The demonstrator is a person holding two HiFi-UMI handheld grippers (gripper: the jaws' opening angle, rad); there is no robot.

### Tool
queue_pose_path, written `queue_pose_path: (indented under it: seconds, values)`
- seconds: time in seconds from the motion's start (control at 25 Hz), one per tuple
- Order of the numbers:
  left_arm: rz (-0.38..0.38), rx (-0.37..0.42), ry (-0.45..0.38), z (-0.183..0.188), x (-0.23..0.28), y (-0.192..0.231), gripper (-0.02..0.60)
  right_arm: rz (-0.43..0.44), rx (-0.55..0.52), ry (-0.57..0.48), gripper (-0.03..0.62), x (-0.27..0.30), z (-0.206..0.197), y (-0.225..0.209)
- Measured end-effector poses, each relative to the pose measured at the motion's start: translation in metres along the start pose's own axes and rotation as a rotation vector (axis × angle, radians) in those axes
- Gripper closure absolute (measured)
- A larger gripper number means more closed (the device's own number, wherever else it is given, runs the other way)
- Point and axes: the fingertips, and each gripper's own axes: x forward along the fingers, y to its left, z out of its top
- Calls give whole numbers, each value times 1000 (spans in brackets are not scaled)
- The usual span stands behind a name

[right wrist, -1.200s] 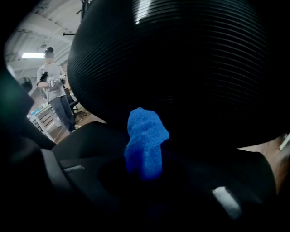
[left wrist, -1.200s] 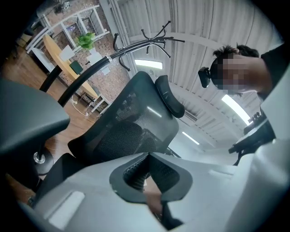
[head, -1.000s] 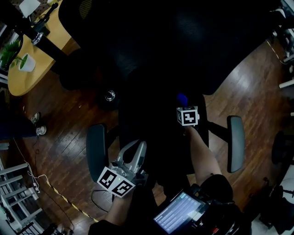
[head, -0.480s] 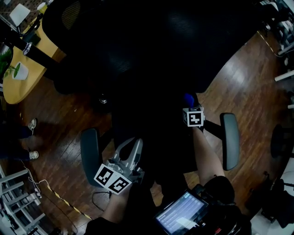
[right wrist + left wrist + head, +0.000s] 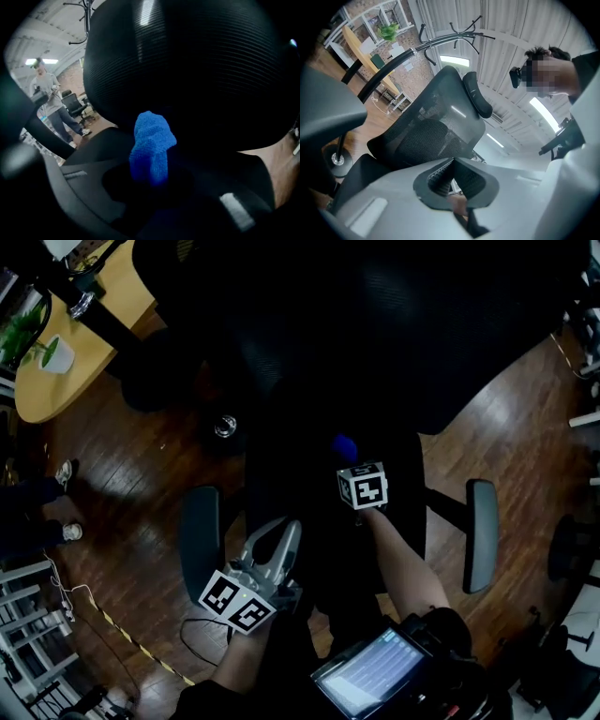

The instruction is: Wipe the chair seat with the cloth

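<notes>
Blue cloth [image 5: 345,447] clamped in right gripper [image 5: 349,463] over chair seat [image 5: 281,474]; left gripper [image 5: 278,540] closed on nothing.
Upper left of head view: yellow desk [image 5: 37,395] with potted plant [image 5: 54,360], wooden floor [image 5: 122,502] below. Centre-left: left armrest [image 5: 199,545], left gripper just right of it at the near edge of the chair seat, jaws tip to tip with nothing between, pointing up-frame. Centre: black chair seat, black backrest [image 5: 375,324] filling the top. Cloth just right of centre over the chair seat, bunched and sticking out past the right gripper's jaws. Too dark to tell cloth-to-seat contact. Right: right armrest [image 5: 481,532], well apart from the right gripper.
</notes>
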Motion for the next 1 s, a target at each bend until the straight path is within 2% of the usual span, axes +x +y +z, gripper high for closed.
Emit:
queue_pose_path:
  seconds: [0.24,0.36,0.72,0.88,1.0]
  values:
    - [19,-13,-31,11,-14,6,589,245,-40,58,546,61,5,125]
    - [18,-17,-38,11,-17,7,589,290,-81,61,546,74,6,160]
    - [26,-24,-38,13,-21,23,589,275,-77,4,546,82,6,166]
    - [7,-11,-25,8,-19,18,589,207,-89,7,546,71,-2,144]
    - [-12,-7,-10,3,-16,15,589,159,-52,16,546,62,-13,115]
